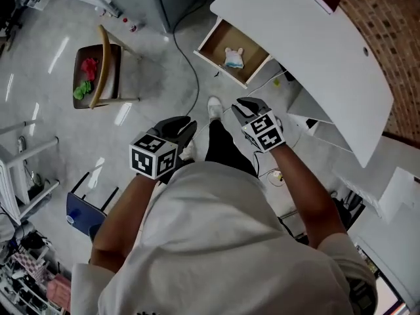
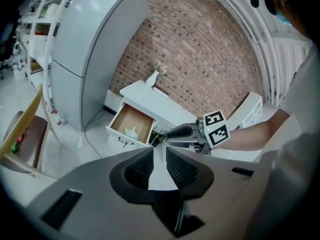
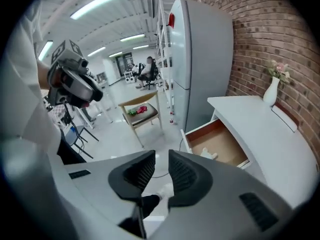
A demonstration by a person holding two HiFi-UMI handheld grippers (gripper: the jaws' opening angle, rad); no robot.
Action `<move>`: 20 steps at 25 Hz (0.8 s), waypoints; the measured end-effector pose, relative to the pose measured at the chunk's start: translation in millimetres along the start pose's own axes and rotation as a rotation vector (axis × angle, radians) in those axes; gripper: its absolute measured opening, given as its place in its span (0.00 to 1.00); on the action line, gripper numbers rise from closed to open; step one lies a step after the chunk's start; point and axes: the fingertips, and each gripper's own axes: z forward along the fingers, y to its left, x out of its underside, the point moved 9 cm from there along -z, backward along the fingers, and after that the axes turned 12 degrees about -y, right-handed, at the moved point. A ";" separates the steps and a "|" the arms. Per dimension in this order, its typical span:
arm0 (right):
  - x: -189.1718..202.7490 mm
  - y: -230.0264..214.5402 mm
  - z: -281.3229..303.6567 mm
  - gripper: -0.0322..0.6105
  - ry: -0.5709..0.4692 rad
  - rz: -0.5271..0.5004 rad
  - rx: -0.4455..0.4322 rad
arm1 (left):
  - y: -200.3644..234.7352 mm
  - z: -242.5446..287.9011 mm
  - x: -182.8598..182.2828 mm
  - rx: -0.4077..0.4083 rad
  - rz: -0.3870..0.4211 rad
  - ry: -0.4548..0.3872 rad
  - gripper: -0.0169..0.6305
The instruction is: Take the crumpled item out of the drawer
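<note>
The wooden drawer (image 1: 216, 41) of the white desk (image 1: 295, 38) stands pulled open. A crumpled white and pale-blue item (image 1: 233, 58) lies inside it, toward the front. It also shows in the left gripper view (image 2: 131, 132) and the right gripper view (image 3: 209, 155). Both grippers hang in the air in front of the person's chest, well short of the drawer. My left gripper (image 1: 187, 128) is open, its jaws (image 2: 159, 156) parted with nothing between them. My right gripper (image 1: 244, 104) is open too, with an empty gap (image 3: 161, 166) between its pads.
A wooden chair (image 1: 98, 71) carrying red and green things stands on the floor to the left. A black cable (image 1: 190, 64) runs across the floor near the drawer. A grey fridge (image 2: 85, 59) stands left of the desk, and a white vase (image 2: 152, 78) sits on the desktop.
</note>
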 end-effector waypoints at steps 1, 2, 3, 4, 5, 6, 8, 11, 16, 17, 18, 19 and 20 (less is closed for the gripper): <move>0.9 -23.2 12.0 0.21 0.011 -0.022 -0.006 | 3.4 15.4 -7.5 -0.011 -0.010 0.002 0.17; 2.1 -45.3 24.4 0.22 0.023 -0.038 -0.011 | 6.6 30.7 -14.3 -0.021 -0.020 0.006 0.17; 3.7 -65.6 37.2 0.23 0.038 -0.046 -0.014 | 9.9 44.9 -19.9 -0.032 -0.030 0.011 0.17; 5.7 -84.2 50.7 0.24 0.054 -0.050 -0.014 | 13.6 57.8 -24.5 -0.043 -0.040 0.015 0.17; 8.4 -101.3 64.9 0.24 0.067 -0.053 -0.011 | 17.7 69.6 -28.1 -0.054 -0.050 0.020 0.15; 11.9 -117.2 79.6 0.25 0.078 -0.056 -0.008 | 22.2 80.9 -31.2 -0.065 -0.059 0.023 0.13; 20.7 -145.5 109.3 0.26 0.102 -0.067 0.000 | 32.4 103.2 -36.1 -0.080 -0.067 0.033 0.10; 37.4 -175.1 150.1 0.26 0.148 -0.075 -0.003 | 48.6 133.4 -38.1 -0.092 -0.057 0.069 0.08; 61.9 -205.3 202.3 0.26 0.222 -0.098 -0.023 | 77.1 179.9 -34.0 -0.086 -0.074 0.142 0.06; 66.0 -210.7 212.1 0.26 0.235 -0.105 -0.025 | 83.2 188.1 -33.4 -0.086 -0.084 0.153 0.06; 69.9 -216.0 222.1 0.26 0.247 -0.113 -0.025 | 89.1 195.8 -33.2 -0.086 -0.091 0.161 0.06; 73.9 -220.8 231.2 0.26 0.258 -0.120 -0.023 | 94.1 202.8 -32.8 -0.084 -0.095 0.169 0.06; 77.9 -225.2 239.4 0.26 0.268 -0.126 -0.021 | 98.1 209.5 -31.7 -0.079 -0.098 0.176 0.06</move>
